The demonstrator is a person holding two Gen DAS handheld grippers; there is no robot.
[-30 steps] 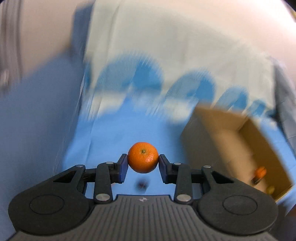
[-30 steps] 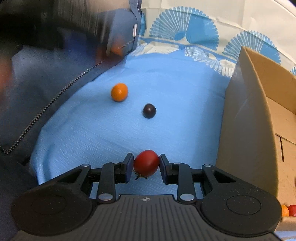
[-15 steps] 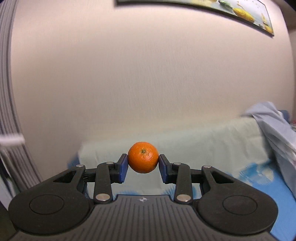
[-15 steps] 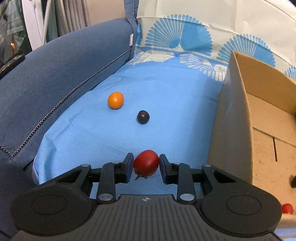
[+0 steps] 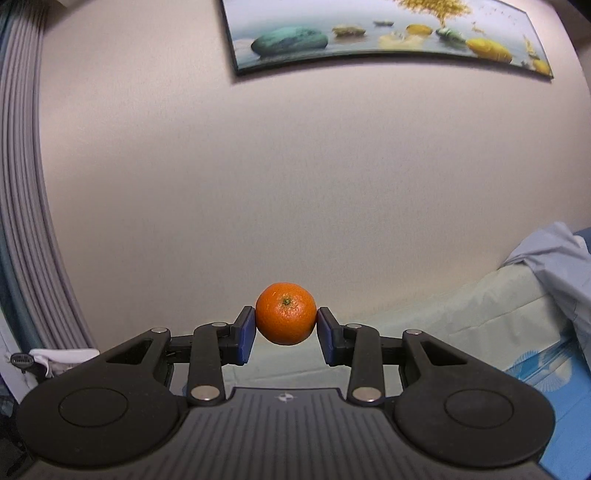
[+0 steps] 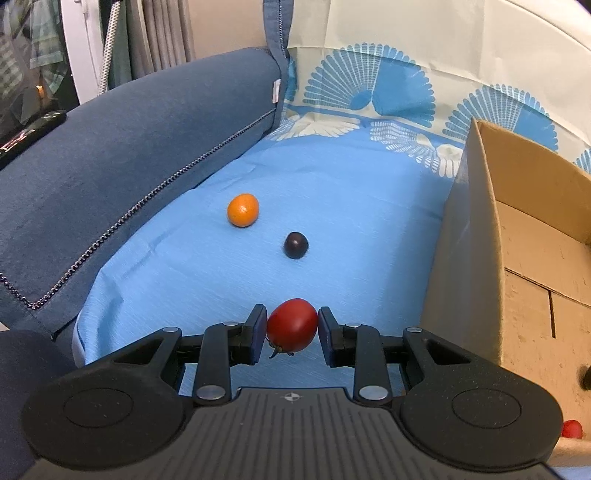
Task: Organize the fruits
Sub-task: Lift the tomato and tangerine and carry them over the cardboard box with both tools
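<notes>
While the left gripper point(image 5: 286, 330) clamps a tangerine point(image 5: 286, 314) between its blue pads, its camera faces a bare wall point(image 5: 295, 184) with a painting point(image 5: 388, 33) high up, a grey curtain point(image 5: 22, 184) at the left edge and a strip of blue cloth point(image 5: 546, 373) low on the right. No box and no loose fruit appear there. The right camera shows those: the right gripper point(image 6: 292, 332) is clenched on a red tomato point(image 6: 292, 325), held over the cloth point(image 6: 332, 206). Farther off on the cloth lie an orange fruit point(image 6: 242, 209) and a dark grape point(image 6: 296, 245), apart from each other. A cardboard box point(image 6: 469, 240) stands at the right, with a small red fruit point(image 6: 571, 429) in its near corner. A blue sofa arm point(image 6: 129, 147) borders the cloth on the left.
</notes>
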